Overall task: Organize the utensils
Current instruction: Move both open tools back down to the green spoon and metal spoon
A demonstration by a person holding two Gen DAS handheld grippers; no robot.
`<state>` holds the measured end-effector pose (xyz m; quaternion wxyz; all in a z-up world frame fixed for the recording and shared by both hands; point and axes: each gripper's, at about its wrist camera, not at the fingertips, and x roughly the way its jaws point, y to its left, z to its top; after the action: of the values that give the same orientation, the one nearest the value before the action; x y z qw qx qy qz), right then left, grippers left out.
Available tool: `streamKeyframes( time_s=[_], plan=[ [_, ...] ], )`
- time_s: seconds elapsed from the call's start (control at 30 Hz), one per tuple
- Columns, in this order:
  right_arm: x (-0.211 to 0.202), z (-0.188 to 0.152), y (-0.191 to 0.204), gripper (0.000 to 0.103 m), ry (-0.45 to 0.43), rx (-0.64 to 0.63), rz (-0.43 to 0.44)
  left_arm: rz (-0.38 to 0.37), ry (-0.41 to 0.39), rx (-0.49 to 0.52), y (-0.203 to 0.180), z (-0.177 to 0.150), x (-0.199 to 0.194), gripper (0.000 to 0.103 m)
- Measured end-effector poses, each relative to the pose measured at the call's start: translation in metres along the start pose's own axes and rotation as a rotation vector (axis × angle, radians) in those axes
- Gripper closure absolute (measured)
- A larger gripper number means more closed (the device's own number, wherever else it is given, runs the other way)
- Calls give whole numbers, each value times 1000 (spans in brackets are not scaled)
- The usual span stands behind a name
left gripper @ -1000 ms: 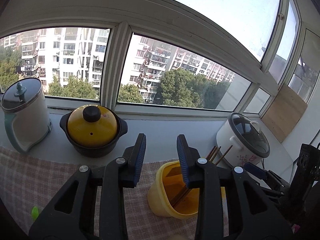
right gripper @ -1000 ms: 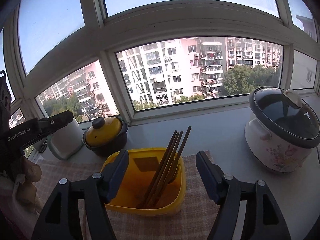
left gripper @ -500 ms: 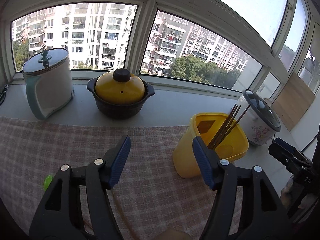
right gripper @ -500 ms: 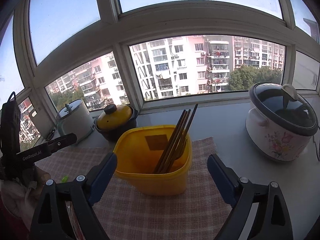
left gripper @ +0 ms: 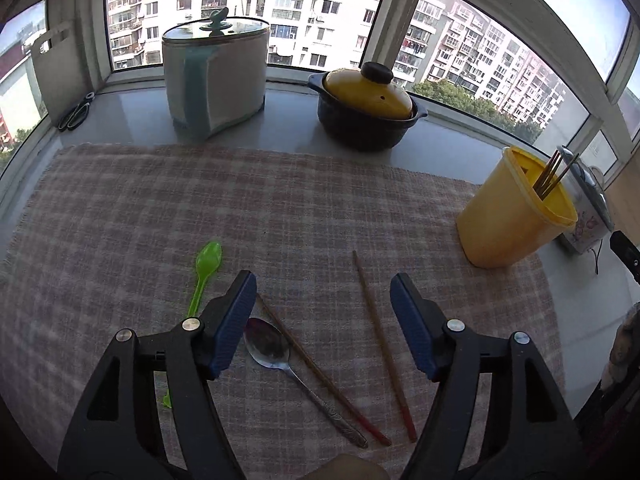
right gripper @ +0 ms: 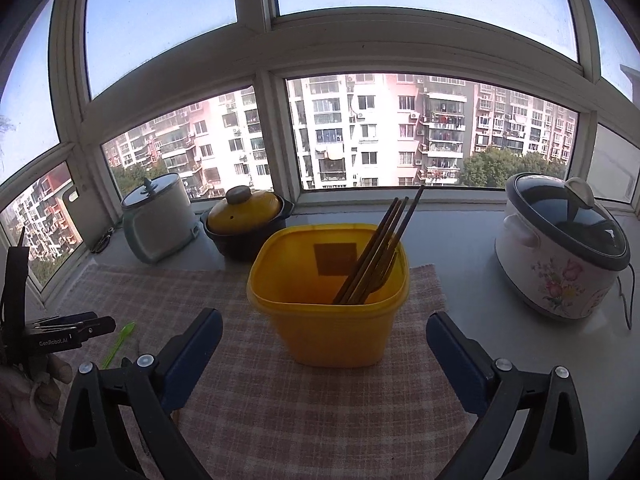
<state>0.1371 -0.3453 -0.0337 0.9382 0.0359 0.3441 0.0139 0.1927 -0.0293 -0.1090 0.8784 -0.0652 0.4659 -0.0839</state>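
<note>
My left gripper [left gripper: 323, 292] is open and empty above the checked cloth [left gripper: 160, 208]. Between its fingers lie a metal spoon [left gripper: 280, 360] and two wooden chopsticks [left gripper: 380, 344], one [left gripper: 320, 368] beside the spoon. A green plastic spoon [left gripper: 204, 272] lies just left of the left finger. The yellow tub [left gripper: 512, 220] with several chopsticks stands at the right. My right gripper [right gripper: 324, 328] is open and empty just in front of the yellow tub [right gripper: 332, 300], which holds several chopsticks [right gripper: 380, 248]. The green spoon also shows in the right wrist view [right gripper: 118, 344].
On the sill behind stand a white lidded canister [left gripper: 216, 76], a dark pot with a yellow lid [left gripper: 366, 108] and a floral rice cooker [right gripper: 560, 248]. Scissors [left gripper: 76, 112] lie by a white board at the far left.
My left gripper has swung left and tilted down from the tub towards the cloth, opening wider, so the loose utensils came into view. My right gripper has drawn back a little from the tub.
</note>
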Motion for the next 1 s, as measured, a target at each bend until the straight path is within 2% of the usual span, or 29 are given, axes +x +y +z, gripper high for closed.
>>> streamKeyframes(
  time_s=[0.27,0.47,0.6,0.63,0.7,0.8,1.0],
  plan=[
    [6,-12,31,0,22,-66,36,70,22,-29,47,-27,-12,32],
    [13,-18,60,0,45,-141,71,72,65,-42,69,-46,-8,32],
    [26,-24,80,1,100,-198,109,68,86,-38,76,-54,-3,44],
    [29,-25,85,2,116,-206,124,55,92,-43,79,-54,-2,48],
    [37,-27,93,4,153,-215,156,30,108,-60,84,-53,3,51],
    [53,-32,105,13,217,-213,191,18,117,-59,90,-49,8,59],
    [82,-49,126,30,348,-199,268,-6,140,-33,97,-40,21,63]
  ],
)
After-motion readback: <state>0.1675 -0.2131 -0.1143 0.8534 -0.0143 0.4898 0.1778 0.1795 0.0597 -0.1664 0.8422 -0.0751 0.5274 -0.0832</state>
